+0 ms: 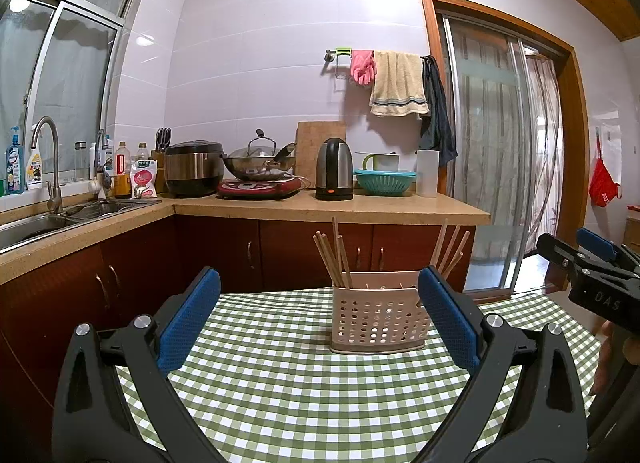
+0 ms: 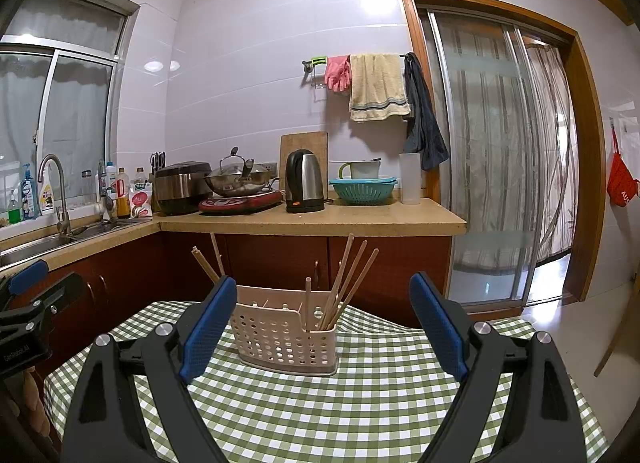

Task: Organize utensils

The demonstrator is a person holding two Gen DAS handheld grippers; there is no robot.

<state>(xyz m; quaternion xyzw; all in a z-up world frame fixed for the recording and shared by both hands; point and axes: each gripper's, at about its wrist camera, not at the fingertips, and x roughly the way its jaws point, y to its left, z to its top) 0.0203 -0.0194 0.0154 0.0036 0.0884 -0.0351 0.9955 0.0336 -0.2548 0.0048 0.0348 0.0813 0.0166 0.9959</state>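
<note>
On the checked tablecloth (image 1: 280, 383) I see the chopstick basket (image 1: 378, 319); my left gripper (image 1: 320, 323) and right gripper (image 2: 324, 327) both gape empty.

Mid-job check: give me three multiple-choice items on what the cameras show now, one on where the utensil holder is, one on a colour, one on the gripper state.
1. Where does the beige perforated plastic utensil basket stand?
A. on the green-and-white checked tablecloth
B. on the counter
C. in the sink

2. What colour are the grippers' finger pads?
A. red
B. blue
C. yellow

3. How are the left gripper and the right gripper?
A. both shut on chopsticks
B. one open, one shut
C. both open, holding nothing

Answers: 1 A, the basket sits on the checked cloth. 2 B, the pads are blue. 3 C, the fingers are spread wide; the wooden chopsticks stand in the basket.
</note>
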